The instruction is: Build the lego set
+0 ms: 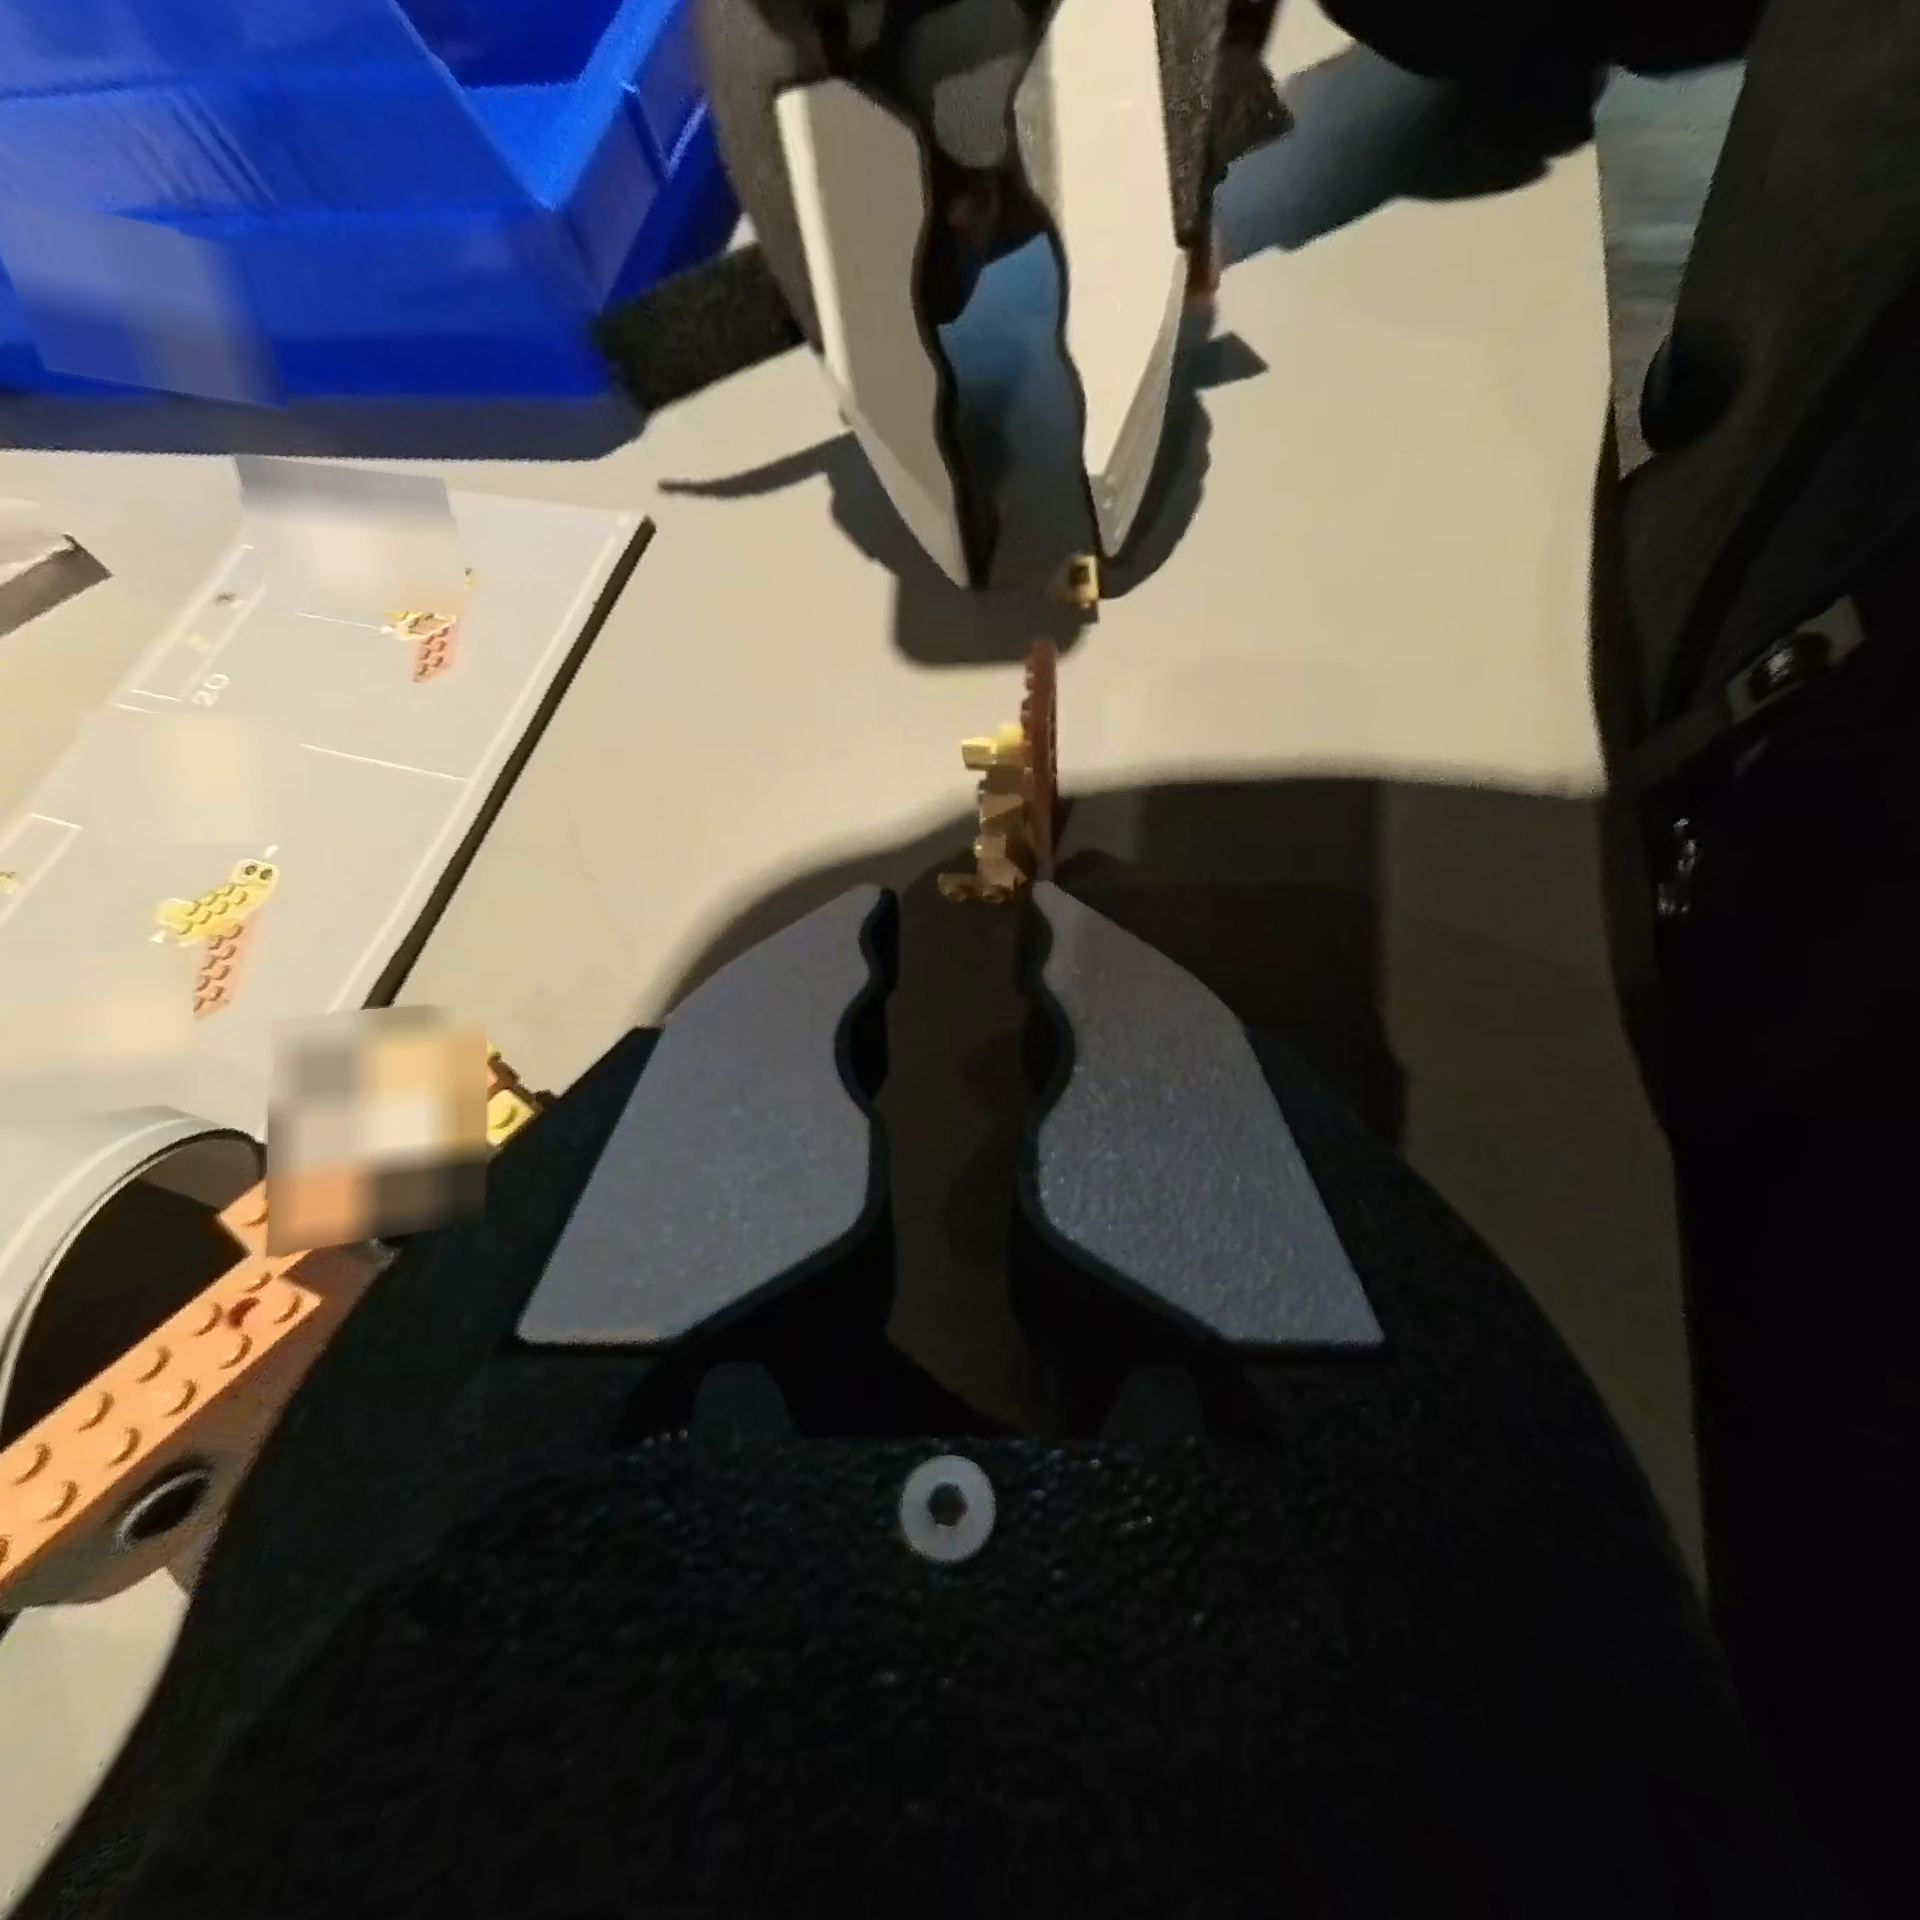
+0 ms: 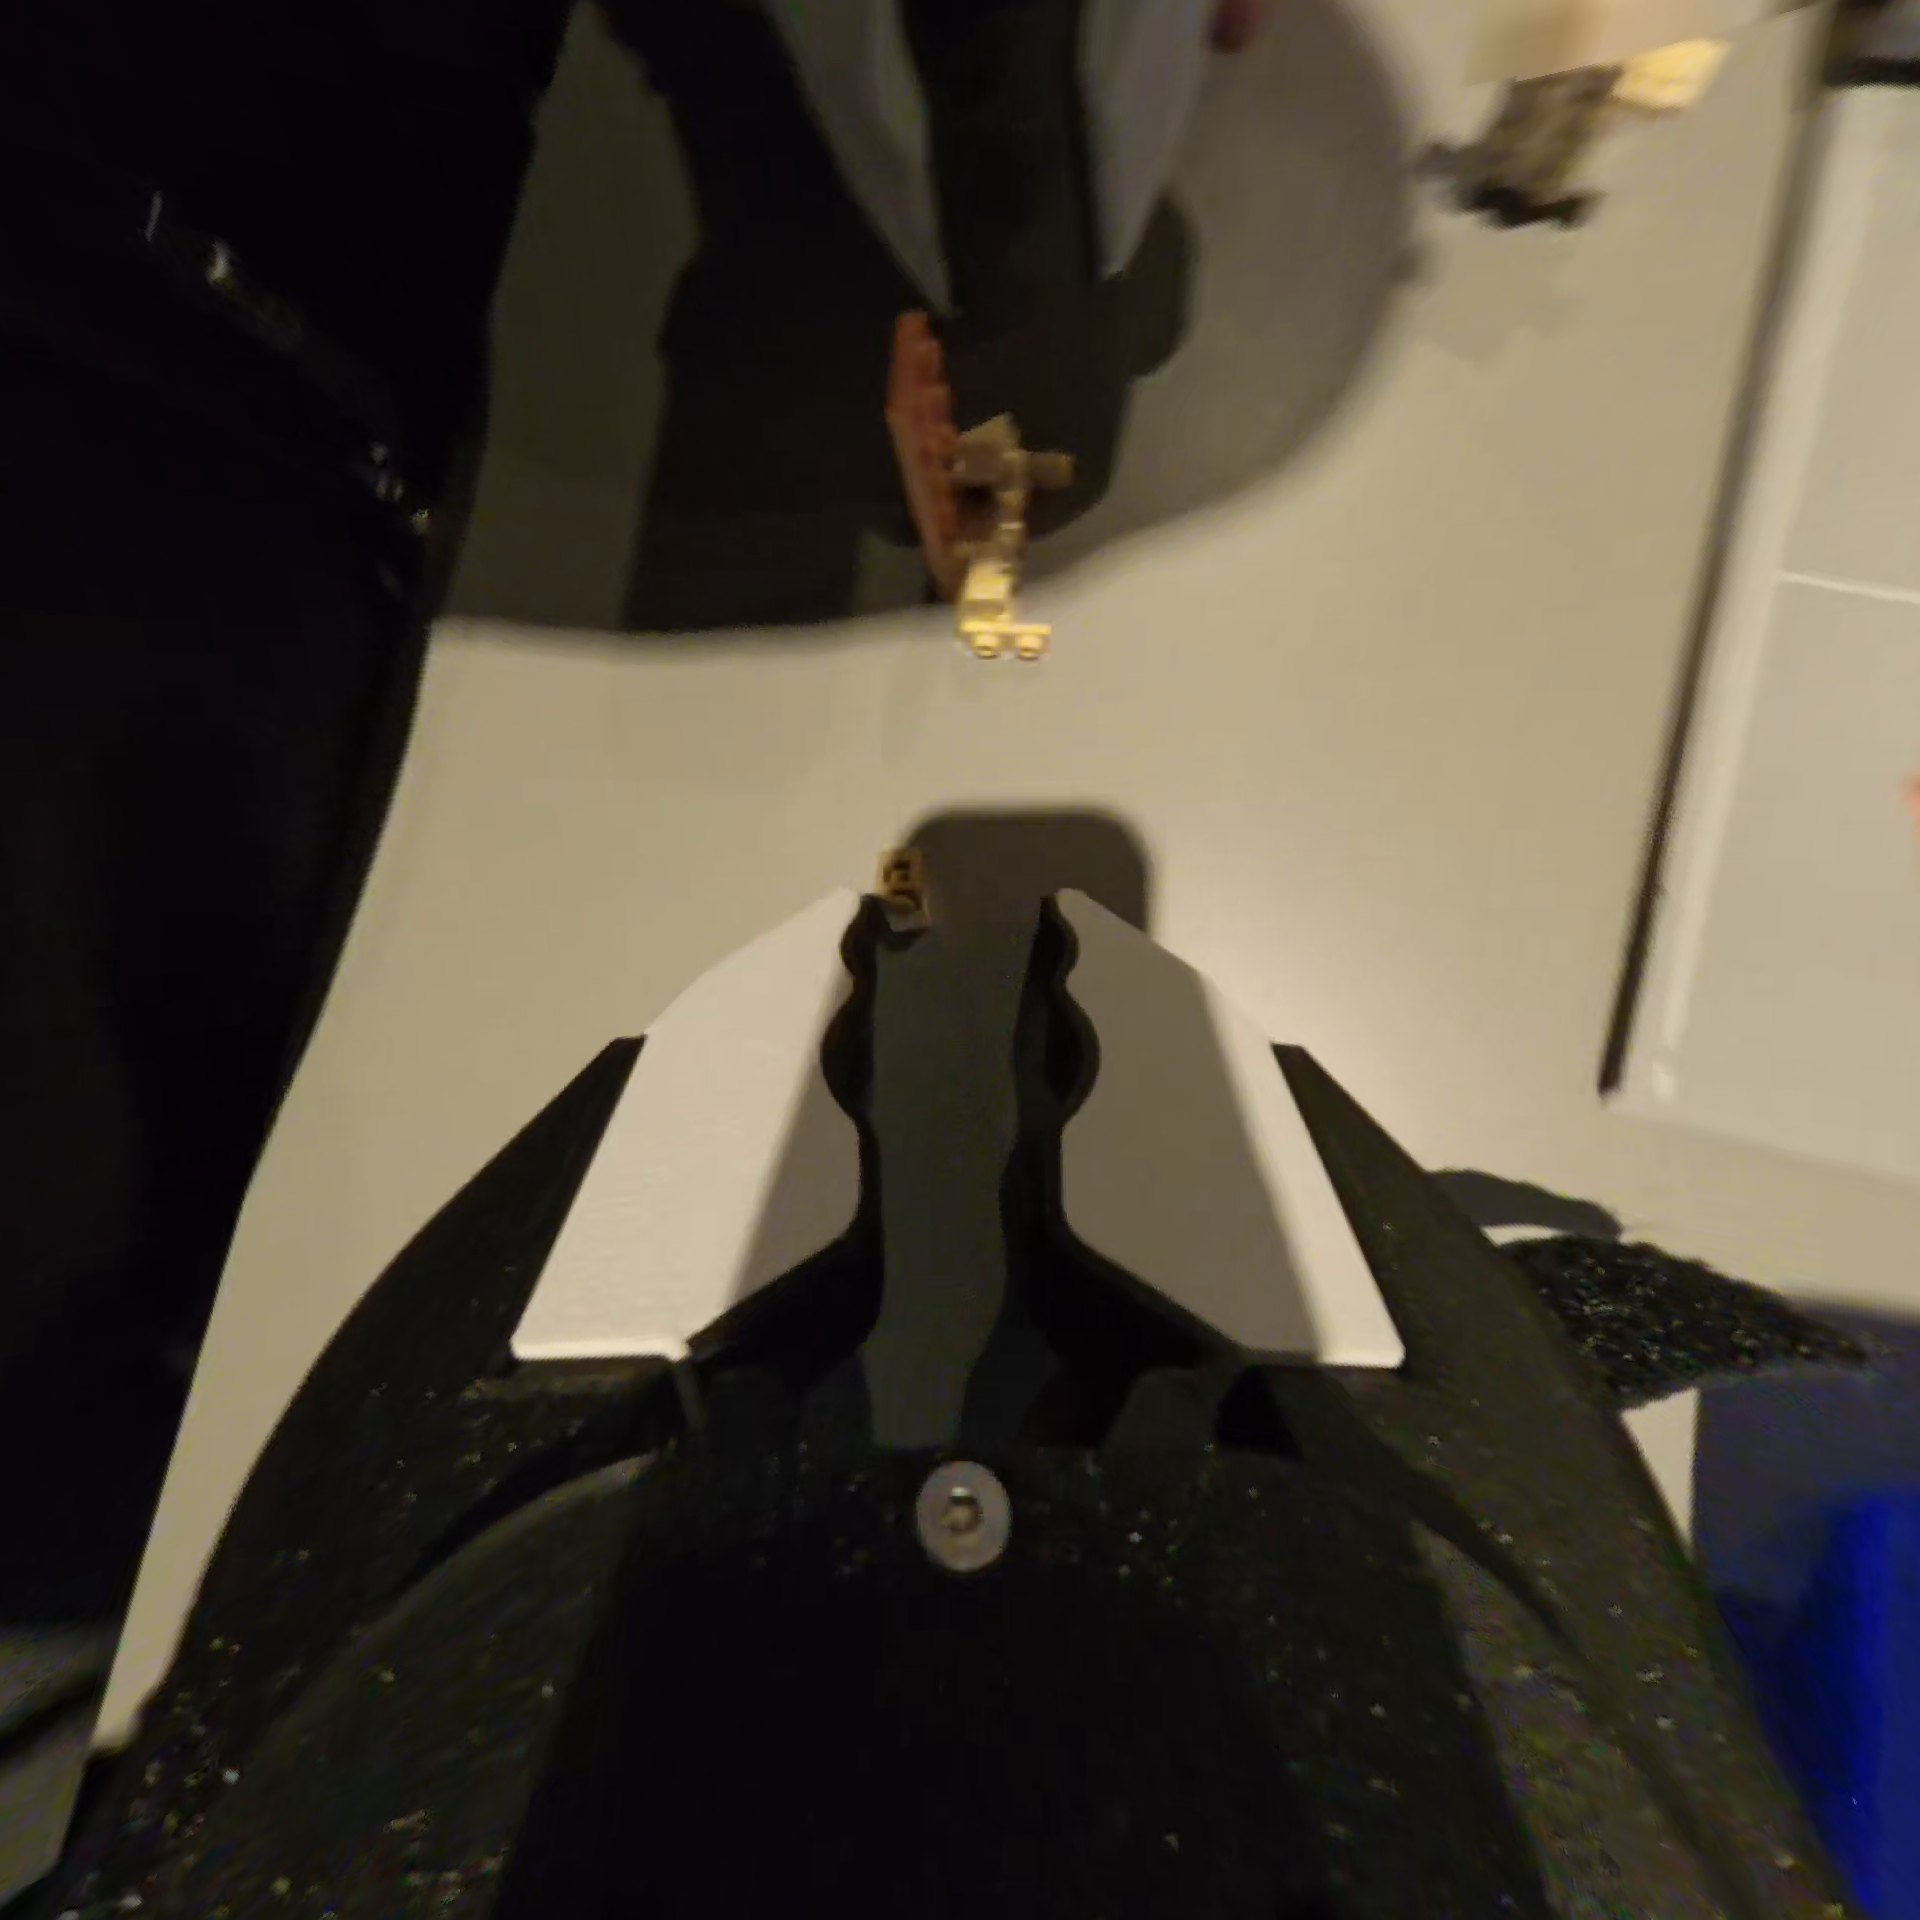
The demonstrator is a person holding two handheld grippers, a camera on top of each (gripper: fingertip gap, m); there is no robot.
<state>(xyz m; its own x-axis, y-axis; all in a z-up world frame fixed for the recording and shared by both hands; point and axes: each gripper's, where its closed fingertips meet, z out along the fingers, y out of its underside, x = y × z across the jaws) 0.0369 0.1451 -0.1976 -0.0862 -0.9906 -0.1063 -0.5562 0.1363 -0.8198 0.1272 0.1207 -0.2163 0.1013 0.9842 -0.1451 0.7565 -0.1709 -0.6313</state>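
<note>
Plainly, the left gripper (image 1: 1003, 894) is pinching the brown-and-gold assembly (image 1: 1013, 790) above the table (image 1: 727, 727), its long axis pointing at the right gripper (image 2: 961, 909); that one, gaping partly, is carrying a small gold piece (image 2: 902, 875) stuck to one fingertip; a nudge could be dropping it.

A brown studded plate (image 1: 1042, 717) with yellow pieces (image 1: 995, 821) stands on edge, held above the worktop; a tiny yellow piece (image 2: 902, 876) sits apart.

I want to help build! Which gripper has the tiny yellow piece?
The right gripper: one tiny yellow piece sits at its fingertip. The left gripper holds the bigger brown-and-yellow assembly instead.
</note>
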